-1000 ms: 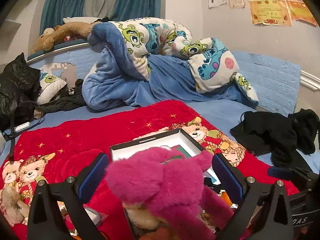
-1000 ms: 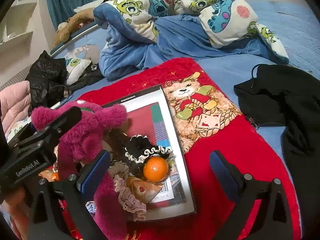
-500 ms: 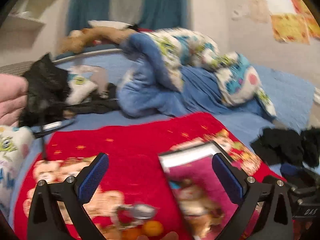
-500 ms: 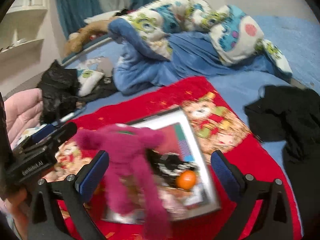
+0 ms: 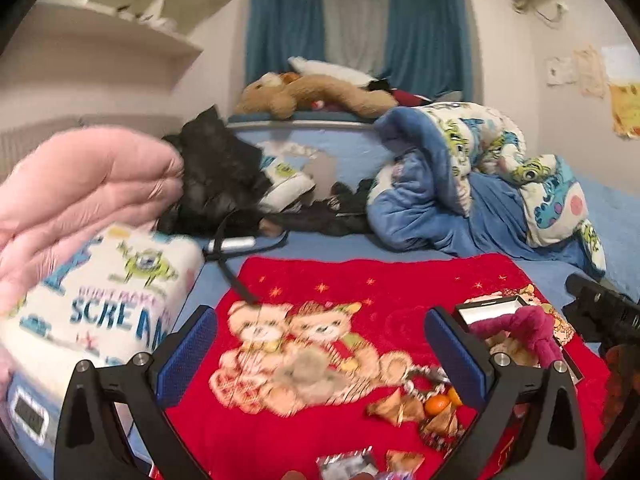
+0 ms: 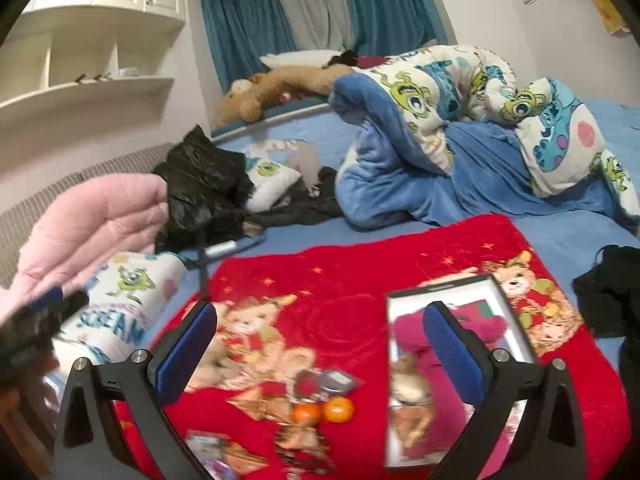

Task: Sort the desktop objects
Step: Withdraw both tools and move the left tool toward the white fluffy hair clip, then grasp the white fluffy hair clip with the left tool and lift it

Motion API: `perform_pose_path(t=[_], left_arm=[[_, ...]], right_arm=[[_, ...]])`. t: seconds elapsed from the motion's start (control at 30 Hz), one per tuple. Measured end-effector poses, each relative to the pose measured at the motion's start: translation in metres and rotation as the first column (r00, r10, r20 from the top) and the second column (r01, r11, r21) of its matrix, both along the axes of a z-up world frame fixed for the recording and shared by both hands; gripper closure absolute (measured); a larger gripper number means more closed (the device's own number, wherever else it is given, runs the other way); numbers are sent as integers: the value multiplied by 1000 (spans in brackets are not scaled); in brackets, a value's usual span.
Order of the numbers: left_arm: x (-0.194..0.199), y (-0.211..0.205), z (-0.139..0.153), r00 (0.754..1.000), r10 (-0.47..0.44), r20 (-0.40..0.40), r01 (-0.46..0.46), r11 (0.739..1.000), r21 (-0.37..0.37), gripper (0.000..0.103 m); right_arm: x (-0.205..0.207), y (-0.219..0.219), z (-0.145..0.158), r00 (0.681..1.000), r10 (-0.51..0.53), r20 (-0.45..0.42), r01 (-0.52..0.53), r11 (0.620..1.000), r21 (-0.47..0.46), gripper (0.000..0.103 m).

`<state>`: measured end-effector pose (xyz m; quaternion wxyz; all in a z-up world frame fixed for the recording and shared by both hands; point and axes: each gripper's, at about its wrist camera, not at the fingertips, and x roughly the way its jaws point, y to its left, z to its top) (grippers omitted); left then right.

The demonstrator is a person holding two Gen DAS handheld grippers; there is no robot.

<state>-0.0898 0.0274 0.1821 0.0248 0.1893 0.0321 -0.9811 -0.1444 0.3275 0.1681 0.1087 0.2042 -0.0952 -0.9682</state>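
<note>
Seen first through the left wrist camera, the left gripper (image 5: 320,356) is held with its blue-padded fingers (image 5: 187,354) spread wide, and nothing is gripped between them. Beneath the gap a red blanket (image 5: 360,292) printed with teddy bears is spread over the bed. At the right edge, partly hidden by the right finger, a shallow white tray (image 5: 490,305) is seen on the blanket, and a pink plush toy (image 5: 528,326) is lying in it. Near the lower right, loose on the blanket, an orange (image 5: 437,405) is found among gold wrapped sweets (image 5: 394,410). A pink quilt (image 5: 80,184) and a white pillow (image 5: 104,288) printed with "SCREAM" are piled at the left. Much of the lower picture is blurred.

Through the right wrist camera, the right gripper (image 6: 320,354) is likewise shown wide open and empty. The tray (image 6: 444,292) is placed on the right half of the blanket (image 6: 352,272), behind the right finger, with the plush toy (image 6: 416,328) inside it. Two oranges (image 6: 339,409) are lying side by side on the blanket just left of the tray, outside it, with blurred wrappers and small items around them. A blue monster-print duvet (image 6: 440,128) is heaped behind, and black clothing (image 6: 608,300) is lying at the right edge.
</note>
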Motion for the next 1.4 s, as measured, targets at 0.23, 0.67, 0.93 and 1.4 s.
perform_pose_path(t=[0.23, 0.67, 0.93, 1.4], left_arm=[[30, -14, -74, 999, -21, 46, 19, 998, 54, 0], [-14, 0, -181, 966, -19, 259, 35, 998, -55, 0], [-30, -11, -204, 946, 8, 324, 11, 998, -58, 0], [15, 20, -208, 930, -140, 340, 143, 990, 16, 0]], right_arm=[[14, -21, -14, 1000, -26, -15, 26, 999, -47, 0], [8, -57, -146, 979, 52, 195, -57, 998, 19, 0], [-3, -73, -165, 967, 95, 237, -100, 995, 6, 0], [13, -76, -170, 954, 148, 260, -157, 988, 14, 0]])
